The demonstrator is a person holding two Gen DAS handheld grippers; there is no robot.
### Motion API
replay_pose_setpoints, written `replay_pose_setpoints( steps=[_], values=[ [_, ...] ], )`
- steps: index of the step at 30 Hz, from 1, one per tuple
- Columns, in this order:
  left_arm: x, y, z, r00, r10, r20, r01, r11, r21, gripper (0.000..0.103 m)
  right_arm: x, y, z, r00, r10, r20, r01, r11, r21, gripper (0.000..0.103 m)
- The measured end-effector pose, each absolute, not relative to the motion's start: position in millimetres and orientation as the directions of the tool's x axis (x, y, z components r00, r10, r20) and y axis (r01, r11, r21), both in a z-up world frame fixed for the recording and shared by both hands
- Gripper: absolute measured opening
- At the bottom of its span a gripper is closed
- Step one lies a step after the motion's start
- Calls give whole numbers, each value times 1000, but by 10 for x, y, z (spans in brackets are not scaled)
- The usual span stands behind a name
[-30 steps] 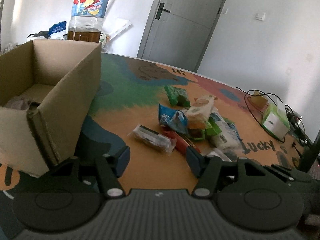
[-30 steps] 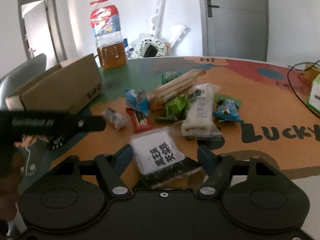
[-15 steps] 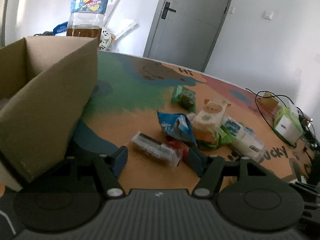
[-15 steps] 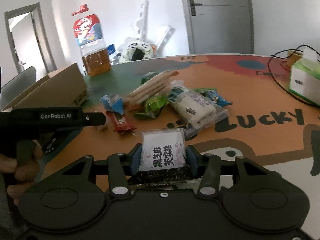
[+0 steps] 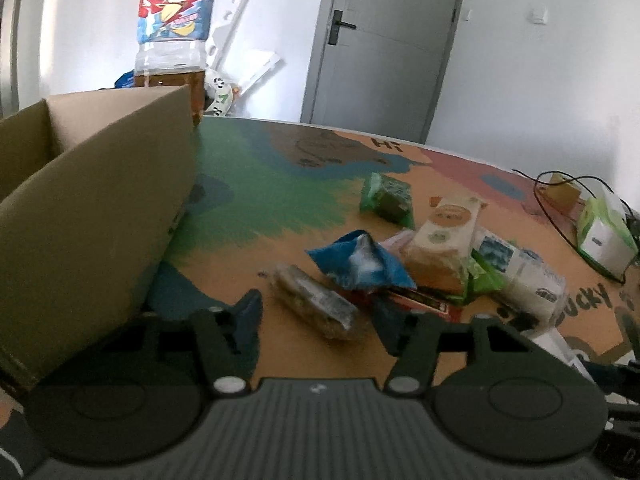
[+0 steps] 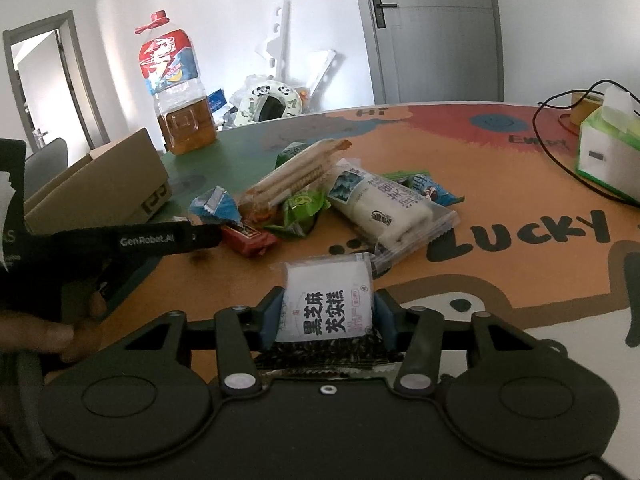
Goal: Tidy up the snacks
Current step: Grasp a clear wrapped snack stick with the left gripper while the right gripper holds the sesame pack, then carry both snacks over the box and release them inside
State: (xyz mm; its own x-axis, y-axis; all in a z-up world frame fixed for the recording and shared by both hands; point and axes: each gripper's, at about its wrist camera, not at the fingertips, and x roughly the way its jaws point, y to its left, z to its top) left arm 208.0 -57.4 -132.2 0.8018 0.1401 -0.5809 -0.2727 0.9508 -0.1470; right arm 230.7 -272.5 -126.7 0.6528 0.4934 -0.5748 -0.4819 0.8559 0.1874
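The right gripper clamps a white packet at lower centre; its dark lower end is hidden by the body. The left gripper gapes around a blurred clear-wrapped bar. Crinkly snacks pile mid-frame; a cardboard box blocks the left.

White sesame-cake packet clamped flat between tongs.

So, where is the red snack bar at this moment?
In the right wrist view, the red snack bar lies left of centre on the table, beside the blue packet and green packet.
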Motion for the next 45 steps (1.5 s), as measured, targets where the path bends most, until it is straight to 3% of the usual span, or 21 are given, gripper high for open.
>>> replay_pose_setpoints(
  steps=[4,6,21,45],
  values=[
    [2034,-525,-1318,795,151,-587,-284,949,-140,21,2304,-2707,-1264,656,488,-576,-478,859,183,49],
    [2002,-490,-1308,796,128,-591,-274,948,-164,19,2302,-2690,-1263,658,483,-578,-474,862,181,49],
    [1597,-557,-934,843,60,-534,-212,950,-228,17,2166,-2682,-1131,672,512,-535,-474,853,220,47],
    [973,-145,-302,897,137,-421,-257,935,-243,17,1925,-2058,-472,682,621,-387,-587,780,216,46]
  ],
)
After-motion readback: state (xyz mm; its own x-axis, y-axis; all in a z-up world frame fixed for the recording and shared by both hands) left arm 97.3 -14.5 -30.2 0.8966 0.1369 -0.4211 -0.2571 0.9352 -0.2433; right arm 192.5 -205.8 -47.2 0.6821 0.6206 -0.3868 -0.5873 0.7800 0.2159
